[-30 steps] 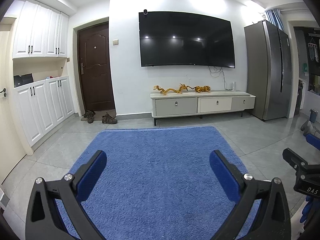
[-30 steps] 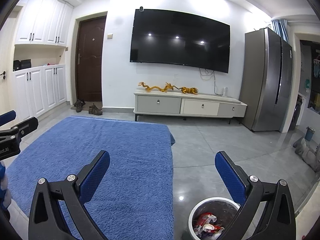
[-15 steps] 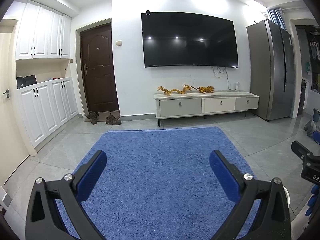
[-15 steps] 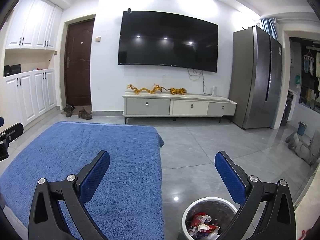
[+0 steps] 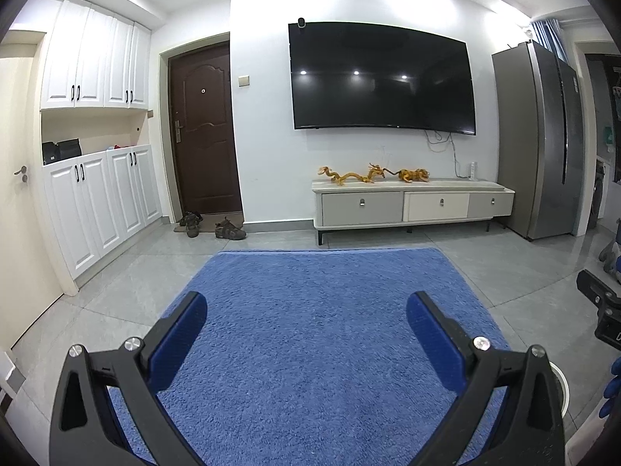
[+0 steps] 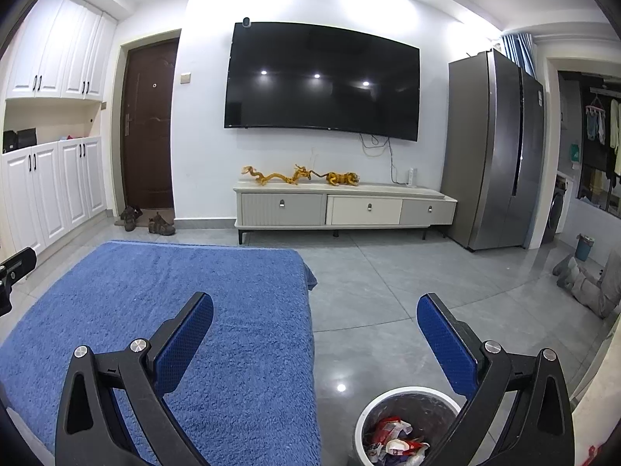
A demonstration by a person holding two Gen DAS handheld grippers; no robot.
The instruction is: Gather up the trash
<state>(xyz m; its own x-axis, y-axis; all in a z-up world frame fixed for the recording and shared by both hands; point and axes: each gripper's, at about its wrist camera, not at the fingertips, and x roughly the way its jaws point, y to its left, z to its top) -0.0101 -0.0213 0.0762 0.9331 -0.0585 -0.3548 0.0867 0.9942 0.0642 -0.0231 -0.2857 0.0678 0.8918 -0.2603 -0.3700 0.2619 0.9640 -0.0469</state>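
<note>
A white-rimmed trash bin stands on the grey floor below my right gripper, with red and white wrappers inside it. The right gripper is open, nothing between its blue pads. My left gripper is open too and hangs empty over the blue rug. A sliver of the bin's rim shows at the lower right of the left wrist view, behind the right-hand finger. No loose trash shows on the rug or floor.
A TV cabinet with yellow figurines stands under a wall TV. A grey fridge is right, white cupboards and a brown door left, shoes by the door. A small blue bin stands far right.
Both views have shifted slightly: the left wrist view swung left, the right wrist view swung right, so the bin sits more to the left. Both grippers stayed open and empty.
</note>
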